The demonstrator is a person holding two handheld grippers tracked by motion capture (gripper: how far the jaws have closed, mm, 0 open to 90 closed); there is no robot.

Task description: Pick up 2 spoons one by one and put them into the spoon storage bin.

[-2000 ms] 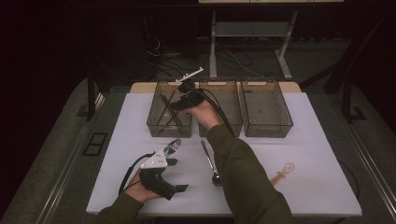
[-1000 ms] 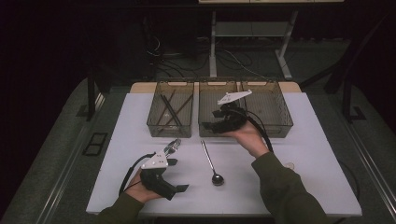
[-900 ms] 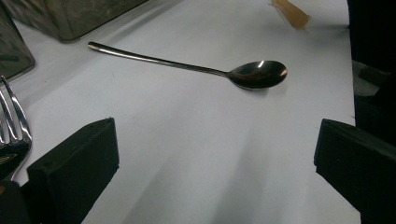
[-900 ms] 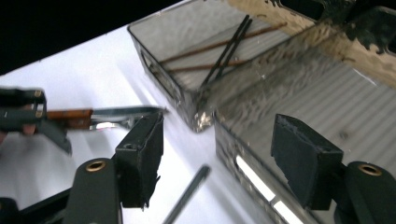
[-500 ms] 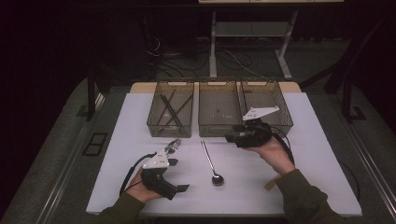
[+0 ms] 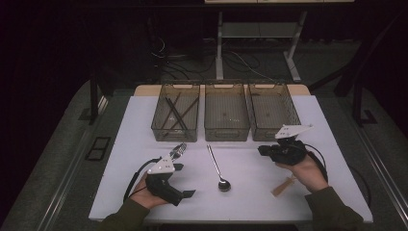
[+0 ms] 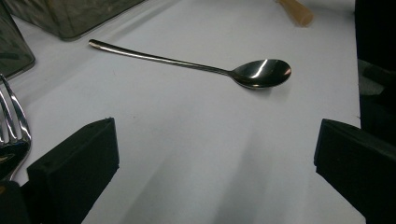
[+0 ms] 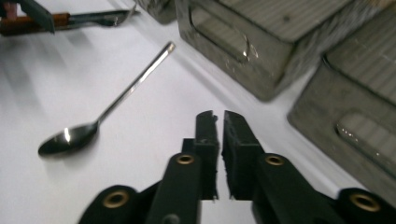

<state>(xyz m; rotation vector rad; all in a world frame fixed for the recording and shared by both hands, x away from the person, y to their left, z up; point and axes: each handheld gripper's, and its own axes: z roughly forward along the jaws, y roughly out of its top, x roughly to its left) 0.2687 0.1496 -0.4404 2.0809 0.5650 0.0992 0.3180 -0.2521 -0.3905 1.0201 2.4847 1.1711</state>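
Note:
A steel spoon (image 6: 217, 168) lies mid-table, bowl toward me; it is also in the left gripper view (image 7: 224, 70) and the right gripper view (image 8: 102, 116). A fork (image 6: 179, 150) lies beside my left gripper (image 6: 185, 180), whose jaws stand wide open over bare table (image 7: 215, 144), with the fork's tines (image 7: 14, 121) just outside its left jaw. My right gripper (image 6: 261, 150) hovers at the right, pointing left toward the spoon. Its jaws (image 8: 220, 116) have just been closing and now stand shut with nothing between them.
Three clear bins stand in a row at the back: the left bin (image 6: 174, 134) holds dark sticks, the middle bin (image 6: 226, 134) and the right bin (image 6: 274, 134) look bare. A wooden utensil (image 6: 284, 185) lies by my right wrist.
My right hand has come away from the bins, rightward and down toward the table's front right, and its jaws have closed. The left hand has stayed put.

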